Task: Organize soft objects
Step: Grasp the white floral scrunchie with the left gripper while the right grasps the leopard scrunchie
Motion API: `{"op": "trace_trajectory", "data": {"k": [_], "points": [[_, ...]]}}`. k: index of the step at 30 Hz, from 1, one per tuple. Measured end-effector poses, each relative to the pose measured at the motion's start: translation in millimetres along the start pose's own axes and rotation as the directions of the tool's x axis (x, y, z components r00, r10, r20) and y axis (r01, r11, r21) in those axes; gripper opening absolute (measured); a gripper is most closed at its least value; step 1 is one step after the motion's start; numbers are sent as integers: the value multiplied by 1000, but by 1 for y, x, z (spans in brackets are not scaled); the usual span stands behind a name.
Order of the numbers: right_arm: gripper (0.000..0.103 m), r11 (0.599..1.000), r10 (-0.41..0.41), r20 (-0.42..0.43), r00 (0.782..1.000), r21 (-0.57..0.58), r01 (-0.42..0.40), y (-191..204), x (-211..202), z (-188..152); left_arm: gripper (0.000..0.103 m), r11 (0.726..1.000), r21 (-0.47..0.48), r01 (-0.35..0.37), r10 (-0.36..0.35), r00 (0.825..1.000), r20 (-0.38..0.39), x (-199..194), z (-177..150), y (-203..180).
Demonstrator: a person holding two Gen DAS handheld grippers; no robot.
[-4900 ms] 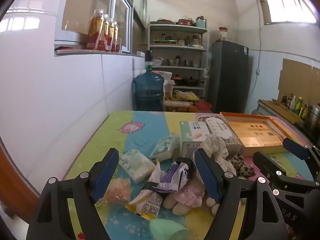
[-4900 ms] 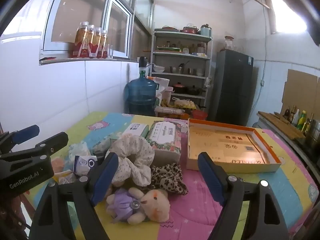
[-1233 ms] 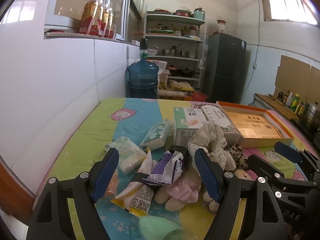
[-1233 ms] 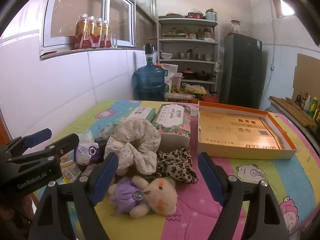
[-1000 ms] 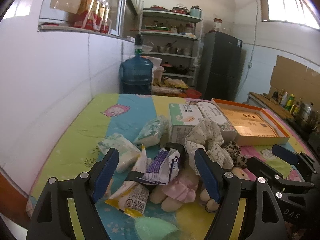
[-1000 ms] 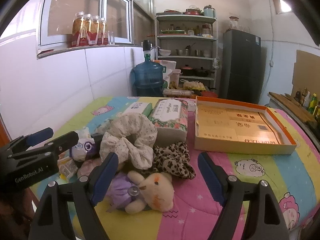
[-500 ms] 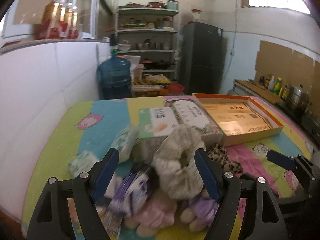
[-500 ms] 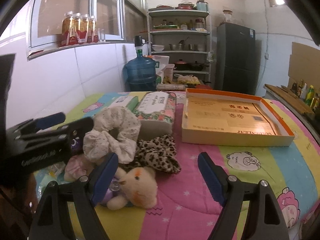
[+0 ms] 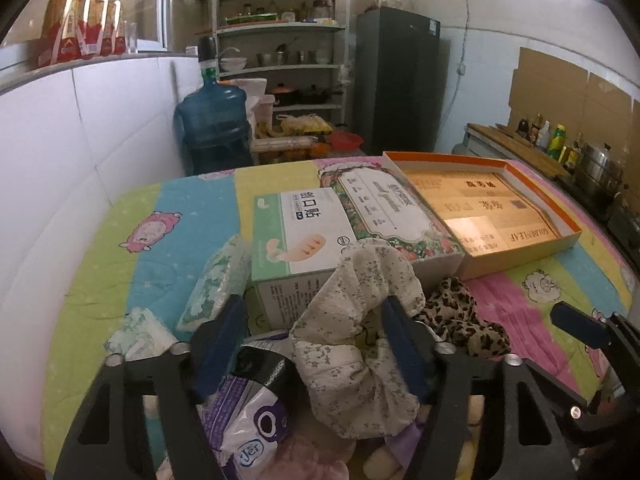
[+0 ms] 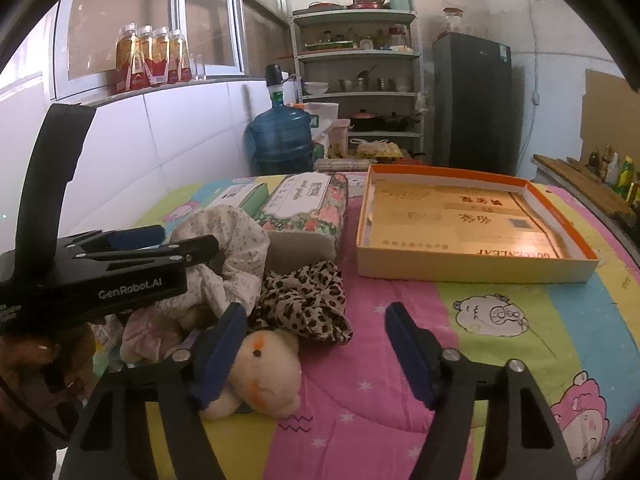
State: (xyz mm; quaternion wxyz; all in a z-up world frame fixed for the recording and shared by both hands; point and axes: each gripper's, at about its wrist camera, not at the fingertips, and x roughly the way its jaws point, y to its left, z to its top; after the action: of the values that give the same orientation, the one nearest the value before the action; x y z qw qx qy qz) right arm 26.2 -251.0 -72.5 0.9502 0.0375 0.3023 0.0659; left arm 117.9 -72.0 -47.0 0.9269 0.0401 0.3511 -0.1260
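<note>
A: On the patchwork blanket [image 10: 500, 312], how far along is the sorting?

B: Barely begun, I'd judge. The orange-rimmed box [image 10: 472, 268] holds no soft thing yet; the leopard scrunchie [image 10: 308, 304], the plush bear [image 10: 264, 372] and the tissue packs [image 9: 218, 276] all lie heaped beside the cartons.

A: And the grippers?

B: The left gripper [image 9: 316, 344] has just been closing, its jaws set around the floral scrunchie [image 9: 352, 320], a pale puffy ring; a firm pinch I can't confirm. The right gripper [image 10: 316, 340] has narrowed too, empty, one pad beside the bear.
</note>
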Motion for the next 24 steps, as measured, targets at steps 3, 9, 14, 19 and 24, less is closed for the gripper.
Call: {"op": "trace_trajectory", "data": {"k": [3,9,14,19,24], "points": [[65,1000,13,-7,1000,5,-13,-2,2,-1,25,999,-8,44,-44,999,-22,5,-2,1],[63,1000,28,-13,1000,15,-28,-4,5,0,12,996,-6,86,-86,996,4,0,-8,-2],[62,999,35,-20,999,15,-35,-8,8,1,10,992,-48,120,-116,990,75,-21,-9,7],[62,994,104,-59,993,20,-103,-17,19,13,10,992,-64,110,-96,977,192,-61,-2,16],[62,987,163,-171,972,35,-159,-23,48,21,10,991,-87,102,-77,962,261,-90,2,30]]}}
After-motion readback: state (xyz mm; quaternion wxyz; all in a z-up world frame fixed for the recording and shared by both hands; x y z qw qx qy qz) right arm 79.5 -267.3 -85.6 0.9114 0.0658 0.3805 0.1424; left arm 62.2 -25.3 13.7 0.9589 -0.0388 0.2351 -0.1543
